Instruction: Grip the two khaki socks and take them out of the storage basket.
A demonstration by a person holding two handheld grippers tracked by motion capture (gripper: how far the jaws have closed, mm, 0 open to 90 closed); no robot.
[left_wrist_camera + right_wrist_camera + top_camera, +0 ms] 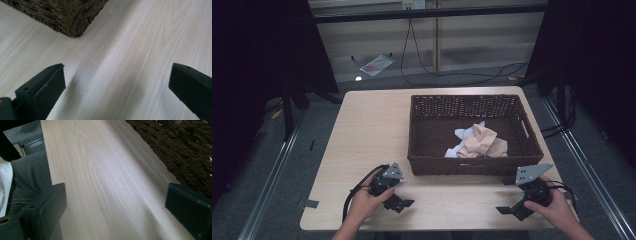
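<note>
a brown woven basket (472, 132) sits on the far right part of the table (367, 130). it is a box shape with bumpy, twisty walls. inside it, near the front wall, lies a soft crumpled heap of cloths (478, 142), peach and pale blue. the table is smooth light wood with long thin lines in it. the left gripper (398, 202) rests on the near left of the table, its hard black jaws spread wide with nothing between them. the right gripper (512, 211) rests on the near right, jaws spread wide too, holding nothing. both are near the basket but not touching it. the floor is grey, with black cables (452, 75) at the far side and dark curtains on both sides.
</note>
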